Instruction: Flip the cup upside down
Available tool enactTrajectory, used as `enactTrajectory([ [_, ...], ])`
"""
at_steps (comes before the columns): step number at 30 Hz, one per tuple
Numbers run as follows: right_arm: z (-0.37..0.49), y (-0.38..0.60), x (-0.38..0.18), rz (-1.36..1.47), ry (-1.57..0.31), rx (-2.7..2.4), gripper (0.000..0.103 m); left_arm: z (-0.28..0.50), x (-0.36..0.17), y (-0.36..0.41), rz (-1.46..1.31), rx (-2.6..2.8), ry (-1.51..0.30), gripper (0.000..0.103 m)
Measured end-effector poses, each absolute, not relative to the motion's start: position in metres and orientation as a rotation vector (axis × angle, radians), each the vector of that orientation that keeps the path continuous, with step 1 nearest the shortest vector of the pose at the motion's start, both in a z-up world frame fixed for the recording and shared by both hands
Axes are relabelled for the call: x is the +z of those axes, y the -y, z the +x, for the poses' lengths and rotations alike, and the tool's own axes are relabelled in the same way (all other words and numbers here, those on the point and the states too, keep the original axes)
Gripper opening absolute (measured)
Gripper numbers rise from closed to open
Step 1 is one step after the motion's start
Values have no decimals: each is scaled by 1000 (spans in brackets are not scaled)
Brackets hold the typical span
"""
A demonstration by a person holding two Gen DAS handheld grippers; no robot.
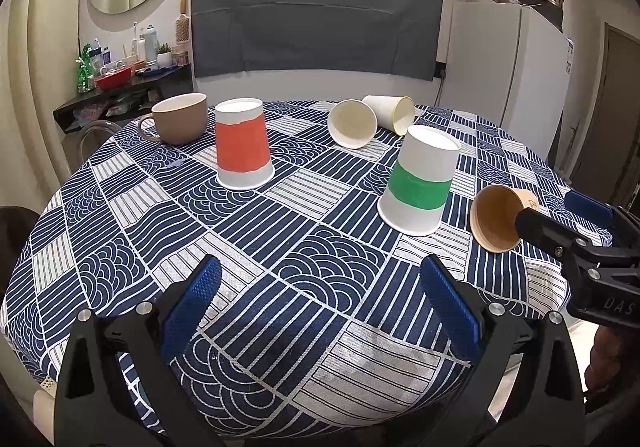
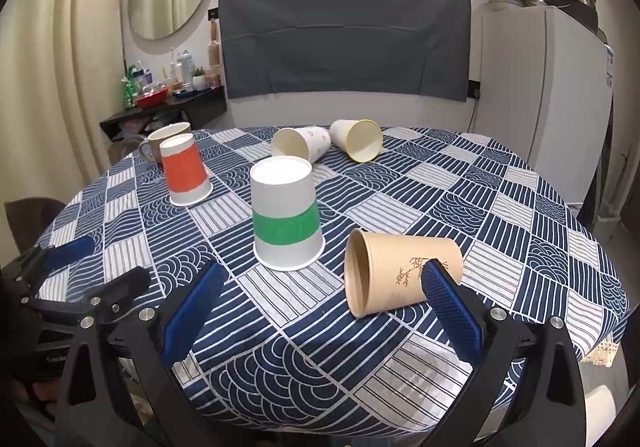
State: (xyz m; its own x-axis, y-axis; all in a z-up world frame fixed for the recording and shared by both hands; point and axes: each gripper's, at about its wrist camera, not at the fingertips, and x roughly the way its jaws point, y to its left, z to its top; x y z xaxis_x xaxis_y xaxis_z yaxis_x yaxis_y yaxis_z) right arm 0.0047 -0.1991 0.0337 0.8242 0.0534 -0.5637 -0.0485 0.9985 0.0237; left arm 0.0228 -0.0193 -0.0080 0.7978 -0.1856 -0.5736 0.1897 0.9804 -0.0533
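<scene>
Though hidden left-cam, bamboo print [image 2: 414,270] shows – right-cam, brown cup [image 2: 394,273]

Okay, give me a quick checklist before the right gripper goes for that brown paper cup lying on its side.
1. Right gripper open: ok, fingers spread wide.
2. Brown paper cup reachable: ok, on its side just ahead, mouth toward the left.
3. Cup between the fingers: not ok, only the right fingertip overlaps it; contact cannot tell.
4. Green-banded cup clear of the cup: ok, already upside down, a gap between them.
5. Left gripper out of the way: ok, open, holding nothing.
6. Tablecloth flat for landing: ok near the cup.
</scene>
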Motion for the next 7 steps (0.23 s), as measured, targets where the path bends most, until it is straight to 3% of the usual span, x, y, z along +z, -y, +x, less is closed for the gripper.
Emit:
enactTrajectory([
  [7,5,199,33,12,-601,50,95,24,-9,16,-4,-186,-623,97],
])
